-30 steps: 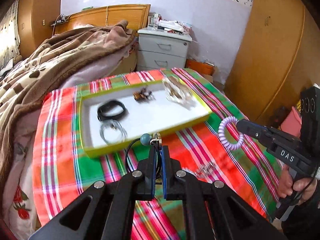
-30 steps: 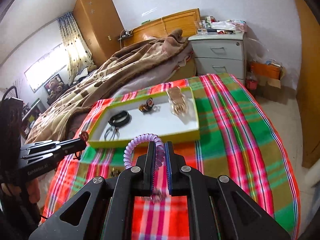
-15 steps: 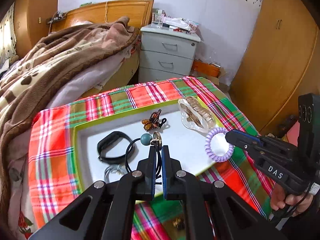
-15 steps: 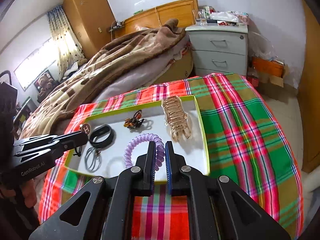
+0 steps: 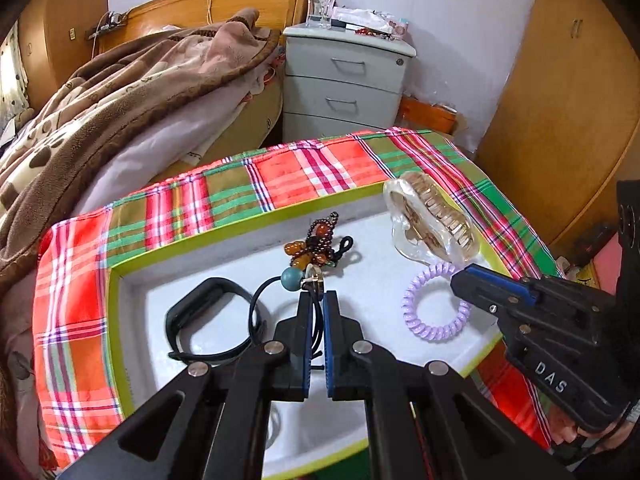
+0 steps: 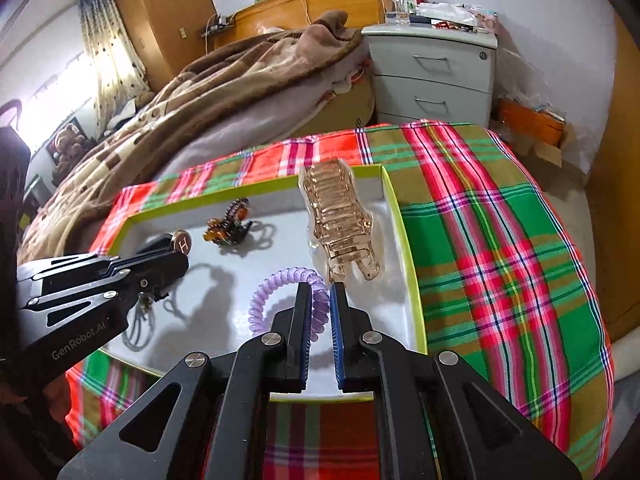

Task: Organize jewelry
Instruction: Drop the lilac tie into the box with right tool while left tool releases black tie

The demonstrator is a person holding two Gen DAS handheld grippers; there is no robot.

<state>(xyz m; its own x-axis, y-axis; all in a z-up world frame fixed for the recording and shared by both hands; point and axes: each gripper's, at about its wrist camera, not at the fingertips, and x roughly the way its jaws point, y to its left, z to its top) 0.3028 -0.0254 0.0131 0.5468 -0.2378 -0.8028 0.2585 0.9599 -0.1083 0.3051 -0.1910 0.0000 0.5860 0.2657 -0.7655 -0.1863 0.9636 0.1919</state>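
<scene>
Both claws have travelled from over the plaid worktop (image 6: 500, 240) to above the tray (image 5: 114, 280) | left claw (image 5: 313, 300) pinches black cord necklace (image 5: 294, 279) | right claw (image 6: 320, 294) grips purple coil hair tie (image 6: 280, 280), low over the tray floor beside the hair clip (image 6: 340, 224) | judgement: both ready to release

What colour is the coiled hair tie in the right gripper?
Pale purple; the coiled hair tie shows best in the left wrist view, pinched by the right gripper.
</scene>
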